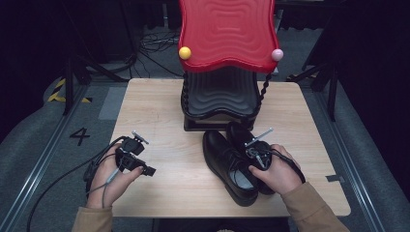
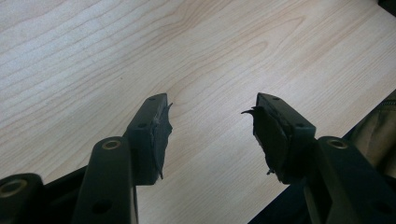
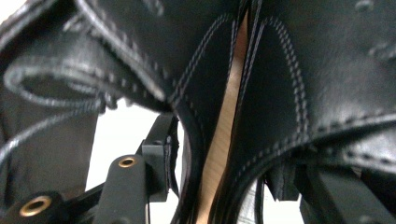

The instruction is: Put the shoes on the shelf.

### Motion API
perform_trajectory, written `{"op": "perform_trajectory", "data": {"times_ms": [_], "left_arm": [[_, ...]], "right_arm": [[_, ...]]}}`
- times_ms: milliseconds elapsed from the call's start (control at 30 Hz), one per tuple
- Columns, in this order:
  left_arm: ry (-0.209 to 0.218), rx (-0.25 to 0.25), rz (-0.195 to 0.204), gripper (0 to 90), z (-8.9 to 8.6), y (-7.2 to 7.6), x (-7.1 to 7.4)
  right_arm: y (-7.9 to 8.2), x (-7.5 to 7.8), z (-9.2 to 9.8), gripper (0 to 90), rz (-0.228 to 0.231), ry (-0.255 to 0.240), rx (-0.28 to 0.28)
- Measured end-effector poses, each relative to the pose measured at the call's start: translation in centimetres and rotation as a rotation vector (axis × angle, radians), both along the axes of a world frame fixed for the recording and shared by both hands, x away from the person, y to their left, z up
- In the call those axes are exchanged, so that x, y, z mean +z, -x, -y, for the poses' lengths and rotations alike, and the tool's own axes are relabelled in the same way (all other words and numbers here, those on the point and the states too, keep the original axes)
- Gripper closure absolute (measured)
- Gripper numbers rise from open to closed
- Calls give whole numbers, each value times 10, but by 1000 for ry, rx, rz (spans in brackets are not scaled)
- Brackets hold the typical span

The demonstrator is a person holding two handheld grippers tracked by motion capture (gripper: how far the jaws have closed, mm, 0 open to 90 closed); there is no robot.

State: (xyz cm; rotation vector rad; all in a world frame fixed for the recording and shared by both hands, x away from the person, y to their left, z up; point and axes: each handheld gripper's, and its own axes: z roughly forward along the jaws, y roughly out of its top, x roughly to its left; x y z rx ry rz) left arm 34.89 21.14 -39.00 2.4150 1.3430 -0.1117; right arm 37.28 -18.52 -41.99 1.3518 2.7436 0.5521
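At the left of the high view, the left gripper (image 1: 149,170) rests low over the near left part of the light wooden surface (image 1: 159,116), held in the person's left hand (image 1: 109,179). Its own view shows the jaws moderately wide apart with only bare wood grain between them, so it holds nothing. It looks parked there to stay clear of the work on the other side.

Farther back, in the middle, stands a two-tier shoe rack (image 1: 220,101) with a glossy red wavy top shelf (image 1: 226,34) and a black wavy lower shelf, joined by black twisted posts. There are two round knobs at the front corners of the red shelf, one yellow (image 1: 184,52) and one pink (image 1: 277,54). Both shelves look free, which suggests the rack is where the shoes are meant to go.

To the right, just in front of the rack, lie two black leather lace-up shoes side by side, almost touching, toes toward the rack: the left shoe (image 1: 227,164) and the right shoe (image 1: 240,133), the latter largely covered by the right hand (image 1: 278,171). The right gripper (image 1: 255,155) sits at their collars. In its own view the jaws straddle the two adjoining inner walls, one jaw inside each shoe, with a thin strip of wood showing between the shoes (image 3: 229,107). That placement would let one pinch lift the pair together. The jaws are fairly wide, and I cannot tell whether the pads press the leather yet.
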Motion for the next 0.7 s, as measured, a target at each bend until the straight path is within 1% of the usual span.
{"op": "perform_trajectory", "data": {"times_ms": [33,67,100,133,167,233,300,333,400,433,500,533,600,700], "left_arm": [[0,0,0,462,0,0,0],[-1,1,4,462,0,0,0],[-2,-2,-2,463,0,-1,0],[-2,-2,1,463,0,-1,-1],[-2,-4,-1,463,0,-1,-1],[-2,-4,-7,462,2,-2,-2],[-2,-7,-8,461,2,-3,-2],[-4,-11,-10,461,3,-3,-3],[-2,-8,-5,461,4,-3,-3],[-3,-15,-6,461,5,-4,-2],[-3,-16,-2,462,5,-4,-2],[2,-16,1,461,5,-4,-1],[3,-11,3,460,5,-4,-1],[6,-7,-3,460,2,-5,-1]], "right_arm": [[0,0,0,534,0,0,0],[-1,0,-1,557,-2,10,-20],[-1,0,-3,578,4,31,-16],[-5,0,-7,580,-2,55,-22],[-5,0,-7,580,-2,55,-22],[-10,0,-11,616,-18,67,-26],[-11,-1,-13,630,-13,73,-28],[-12,0,-17,669,-4,80,-20],[-12,0,-18,674,-5,85,-21],[-12,0,-18,689,-6,90,-22],[-13,0,-18,699,-9,84,-23],[-14,1,-15,740,-20,67,-29],[-16,2,-14,752,-29,61,-29],[-16,3,-15,771,-34,72,-34]]}}
